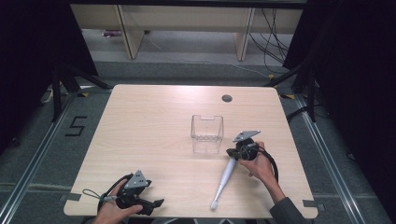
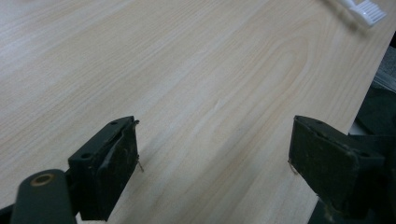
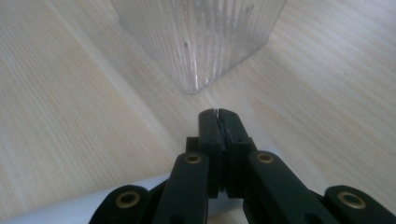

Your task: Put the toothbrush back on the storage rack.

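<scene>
Right now the right tool (image 1: 232, 153), jaws pressed together, touches the toothbrush (image 1: 225, 176) beside the clear container (image 1: 207, 134); the left tool (image 1: 152, 204) gapes wide over the tabletop (image 1: 154, 116).

So the pale wood-grain surface (image 1: 154, 140) looks like laminate, smooth with a soft matt sheen. The clear ribbed plastic container (image 1: 207, 134) is glossy and see-through, its fine vertical ridges catching the light. The white plastic electric toothbrush (image 1: 225, 177) has a smooth, slightly satin body and white bristles. Both grippers, the left gripper (image 2: 215, 154) and the right gripper (image 3: 218, 114), are matt black plastic; the jaws look scuffed and a bit dusty, with small brass-coloured metal rivets.
</scene>
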`<state>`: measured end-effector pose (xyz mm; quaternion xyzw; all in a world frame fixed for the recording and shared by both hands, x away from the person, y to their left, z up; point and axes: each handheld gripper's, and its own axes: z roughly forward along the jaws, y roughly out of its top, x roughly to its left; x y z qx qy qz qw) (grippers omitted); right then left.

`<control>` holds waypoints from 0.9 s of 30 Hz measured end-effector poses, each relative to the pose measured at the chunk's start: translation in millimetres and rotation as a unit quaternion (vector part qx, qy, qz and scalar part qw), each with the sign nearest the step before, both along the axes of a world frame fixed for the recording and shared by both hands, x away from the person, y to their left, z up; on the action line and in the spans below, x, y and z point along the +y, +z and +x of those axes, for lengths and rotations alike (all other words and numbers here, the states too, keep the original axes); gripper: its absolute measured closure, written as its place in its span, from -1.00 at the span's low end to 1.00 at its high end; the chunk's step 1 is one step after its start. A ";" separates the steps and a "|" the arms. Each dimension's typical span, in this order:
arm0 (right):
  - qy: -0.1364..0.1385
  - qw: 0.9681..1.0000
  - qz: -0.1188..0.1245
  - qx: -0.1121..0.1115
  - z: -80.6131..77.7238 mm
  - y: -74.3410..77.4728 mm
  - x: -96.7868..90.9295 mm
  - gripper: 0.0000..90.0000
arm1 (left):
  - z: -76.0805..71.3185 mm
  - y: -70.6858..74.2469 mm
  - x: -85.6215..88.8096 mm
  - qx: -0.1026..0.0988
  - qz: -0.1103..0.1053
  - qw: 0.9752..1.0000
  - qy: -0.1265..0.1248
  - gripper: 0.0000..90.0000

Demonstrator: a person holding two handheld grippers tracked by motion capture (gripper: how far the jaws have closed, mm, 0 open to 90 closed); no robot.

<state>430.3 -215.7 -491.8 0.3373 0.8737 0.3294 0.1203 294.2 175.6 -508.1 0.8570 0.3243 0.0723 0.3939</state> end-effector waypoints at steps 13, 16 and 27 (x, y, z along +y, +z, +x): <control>-0.025 0.999 -0.006 0.022 -7.6 1.9 -24.7 0.97 | 0.3 -0.1 -0.8 0.001 0.002 1.000 -0.003 -0.67; -0.027 1.000 -0.006 0.008 -7.7 1.2 -28.4 0.97 | 1.4 -0.2 0.0 -0.006 0.007 1.000 -0.005 -0.67; -0.045 0.998 -0.014 0.032 -18.7 5.0 -37.0 0.96 | 0.5 -0.5 -1.6 -0.002 -0.002 1.000 -0.003 -0.67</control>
